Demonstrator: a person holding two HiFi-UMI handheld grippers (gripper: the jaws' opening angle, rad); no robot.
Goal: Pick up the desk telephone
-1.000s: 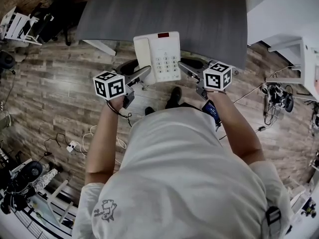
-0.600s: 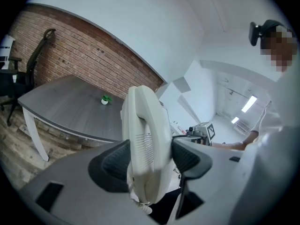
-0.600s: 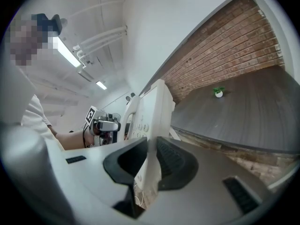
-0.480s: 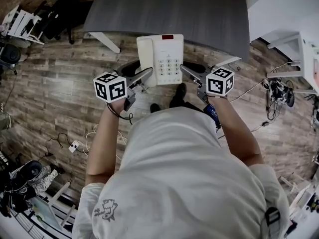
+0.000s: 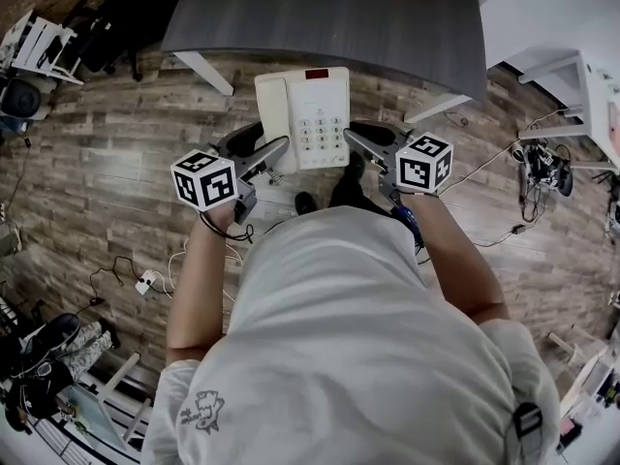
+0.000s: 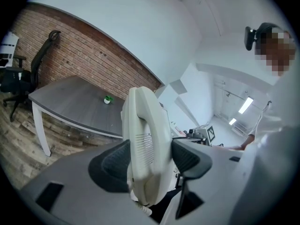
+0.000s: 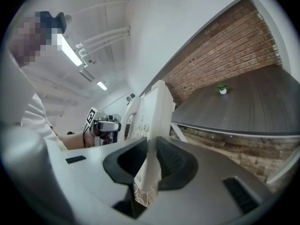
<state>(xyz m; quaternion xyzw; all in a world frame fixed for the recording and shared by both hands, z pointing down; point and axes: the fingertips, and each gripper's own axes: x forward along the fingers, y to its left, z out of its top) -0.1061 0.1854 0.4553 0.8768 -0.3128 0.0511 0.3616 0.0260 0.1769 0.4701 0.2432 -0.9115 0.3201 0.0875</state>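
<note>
A white desk telephone (image 5: 303,117) with a keypad and a red display hangs in the air over the wood floor, clear of the grey table (image 5: 329,17). My left gripper (image 5: 266,156) is shut on its handset side; the left gripper view shows the handset (image 6: 145,144) pinched between both black pads. My right gripper (image 5: 356,143) is shut on the phone's thin right edge (image 7: 151,158), with the keypad facing away to the left. In the head view both grippers hold the phone level in front of the person's chest.
The grey table carries a small green plant (image 6: 108,99) far back. A white table leg (image 5: 203,72) stands under its front edge. Cables (image 5: 145,281) and clutter lie on the floor at left; white furniture (image 5: 572,76) and more cables at right.
The phone and both grippers have drawn back from the table edge toward the person; the table has slid up in the head view. Both grips look unchanged.
</note>
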